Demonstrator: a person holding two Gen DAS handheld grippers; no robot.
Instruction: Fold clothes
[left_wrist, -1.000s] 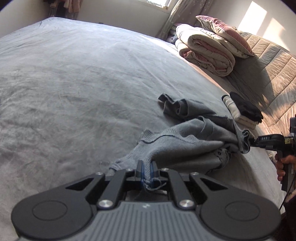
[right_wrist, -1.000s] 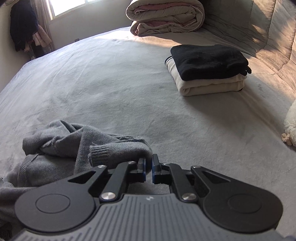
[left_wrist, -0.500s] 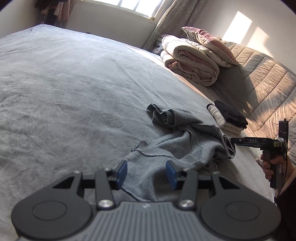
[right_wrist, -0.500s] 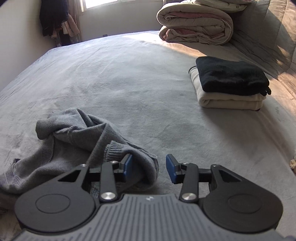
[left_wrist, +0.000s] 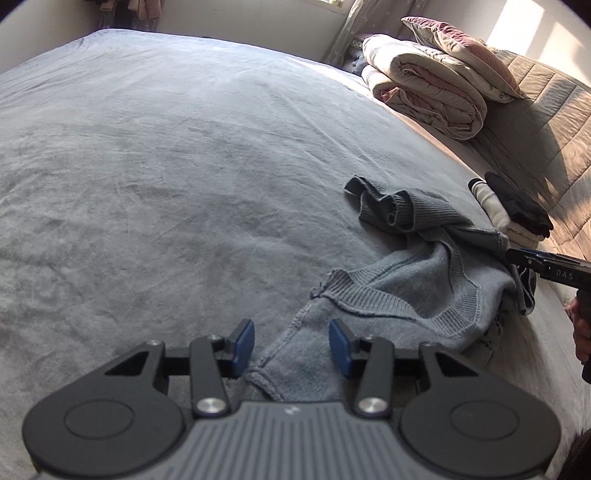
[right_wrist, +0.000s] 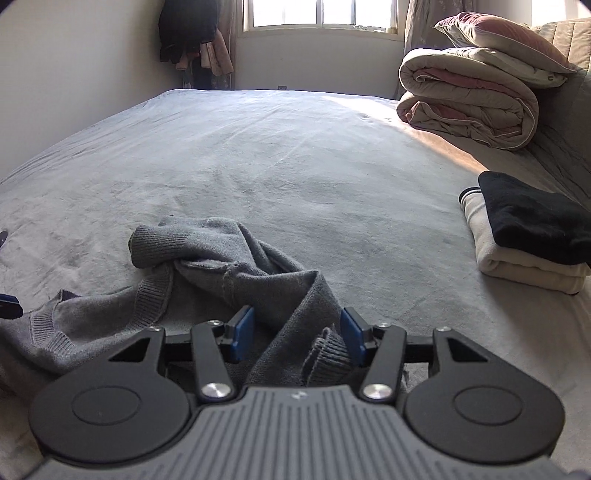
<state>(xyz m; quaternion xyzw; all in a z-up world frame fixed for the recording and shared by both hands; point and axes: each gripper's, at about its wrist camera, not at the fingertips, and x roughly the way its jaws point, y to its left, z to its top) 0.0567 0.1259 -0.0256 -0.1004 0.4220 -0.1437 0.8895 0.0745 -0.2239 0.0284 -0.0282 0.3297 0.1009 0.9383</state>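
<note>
While the grey sweater (left_wrist: 413, 280) lies crumpled on the bed (left_wrist: 166, 166) near its right side, the left wrist view shows the left gripper (left_wrist: 291, 341) spread apart over a hem strip, its blue pads (left_wrist: 244, 341) on either side of the cloth and not pressing it. To the far right the right gripper (left_wrist: 517, 258) reaches toward the sweater's other end. From the right wrist view that gripper (right_wrist: 297, 334) has just been opening, a ribbed cuff lying loose between its jaws. I judge the garment has been set down and let go, so the step in hand is spreading it flat before any fold; next each gripper needs a fresh hold on a shoulder or hem corner. Wide bare bed lies ahead and to the left, while the folded stack (right_wrist: 528, 240) and the rolled quilt (right_wrist: 469, 110) crowd the right.
</note>
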